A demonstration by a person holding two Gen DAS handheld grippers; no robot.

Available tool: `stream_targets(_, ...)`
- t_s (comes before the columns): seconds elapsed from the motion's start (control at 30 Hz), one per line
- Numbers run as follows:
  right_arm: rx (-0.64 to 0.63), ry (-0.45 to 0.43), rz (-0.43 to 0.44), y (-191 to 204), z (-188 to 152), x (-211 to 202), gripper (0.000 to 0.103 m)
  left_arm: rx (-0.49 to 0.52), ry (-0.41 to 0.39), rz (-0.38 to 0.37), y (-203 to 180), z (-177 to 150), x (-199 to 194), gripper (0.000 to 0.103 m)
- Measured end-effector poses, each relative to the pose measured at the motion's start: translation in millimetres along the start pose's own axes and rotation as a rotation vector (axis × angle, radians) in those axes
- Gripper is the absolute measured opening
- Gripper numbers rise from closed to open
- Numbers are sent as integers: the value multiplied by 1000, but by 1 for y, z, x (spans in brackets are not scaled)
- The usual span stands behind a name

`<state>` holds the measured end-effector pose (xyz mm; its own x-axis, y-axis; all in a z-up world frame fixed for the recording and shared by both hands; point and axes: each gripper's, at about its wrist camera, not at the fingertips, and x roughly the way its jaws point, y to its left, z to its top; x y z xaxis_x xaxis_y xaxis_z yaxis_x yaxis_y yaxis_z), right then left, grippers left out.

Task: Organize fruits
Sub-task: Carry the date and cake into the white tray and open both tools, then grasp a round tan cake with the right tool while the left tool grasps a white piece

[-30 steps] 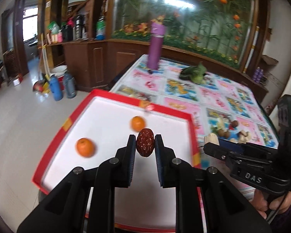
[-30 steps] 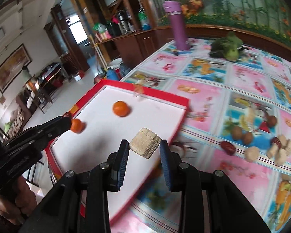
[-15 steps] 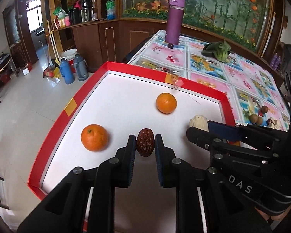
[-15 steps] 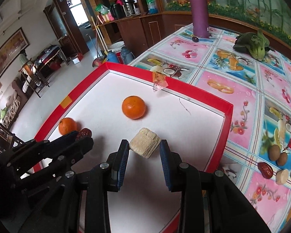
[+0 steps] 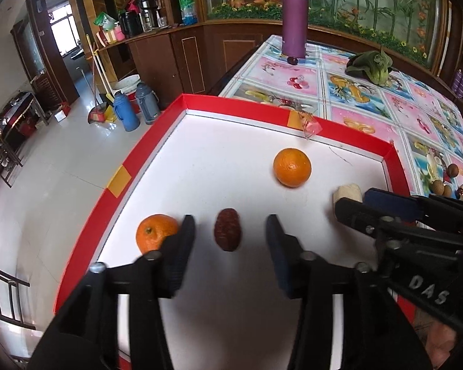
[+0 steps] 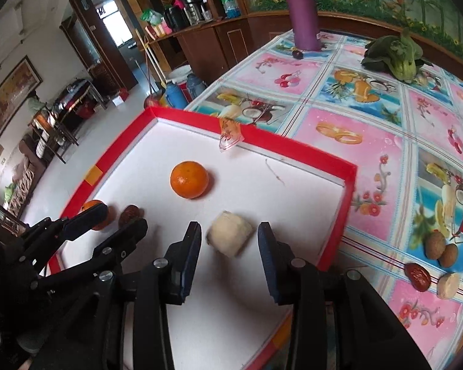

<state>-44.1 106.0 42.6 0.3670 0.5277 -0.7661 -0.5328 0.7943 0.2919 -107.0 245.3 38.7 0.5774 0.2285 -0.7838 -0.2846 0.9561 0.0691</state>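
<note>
**Red-rimmed tray, both tongs released over the fruit**

Red cardboard walls frame the white tray (image 5: 151, 154) in the left wrist view, with orange tape patches on the left and far walls. Its floor is smooth and mostly bare toward the far left corner. The left gripper (image 5: 230, 234) reaches in from the near edge, jaws spread wide and gripping nothing. A wrinkled dark red date (image 5: 227, 233) lies on the floor between the fingertips, clear of both. A pebbly orange (image 5: 153, 232) sits just beside the left finger, close to the tray's left wall. A second orange (image 5: 292, 167), round and glossy, rests nearer the far right corner with free floor all around it. The right gripper (image 5: 355, 199) enters low from the right edge, partly hiding a pale chunk (image 5: 346, 191).

White floor fills the right wrist view too. The right gripper (image 6: 229, 239) comes in from the near edge, jaws released and apart. The pale chunk (image 6: 230, 236), blocky and matte, lies between them touching neither, near the tray's right wall (image 6: 339, 225). The second orange (image 6: 189, 179) sits beyond, toward the middle. At left, the left gripper's fingers (image 6: 86, 217) flank the date (image 6: 129, 212). On the patterned tablecloth (image 6: 339, 123) outside the right wall lie small brown and pale pieces (image 6: 438, 246); a purple bottle (image 6: 302, 15) and leafy greens (image 6: 398, 52) stand toward the far edge.
</note>
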Motion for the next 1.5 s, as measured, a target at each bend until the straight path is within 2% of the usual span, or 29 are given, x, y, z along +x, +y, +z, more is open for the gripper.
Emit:
stream_targets(0.1,18,-52,0,-11,-3,-22,41,-7,-28,10,-1,1,-11,61)
stream_targets(0.27,64,-127,-5,-49,-15,-65,43,4,-83,-25,-13,4,-34,67)
stream_targets(0.43,115,-183,-77,-102,-37,-106,44,57,-117,-85,-35,3,-52,69)
stream_targets(0.6,179,-175,-181,-150,-69,-130,45,118,-105,-161,-62,-3,-60,69)
stream_targets(0.77,224,-121,-232,-182,-87,-126,45,213,-74,-261,-108,-10,-63,69)
stream_targets(0.93,232,-98,-259,-196,-82,-108,44,276,-13,-350,-148,-16,-61,69)
stream_targets(1.2,216,-125,-308,-198,-76,-99,43,361,-10,-376,-183,-13,-60,69)
stream_targets(1.3,195,-130,-344,-199,-75,-97,27,387,-5,-391,-198,-9,-55,69)
stream_targets(1.43,217,-136,-347,-205,-77,-102,27,434,4,-416,-224,-3,-46,69)
stream_targets(1.5,263,-138,-318,-213,-80,-108,27,449,15,-431,-239,2,-40,69)
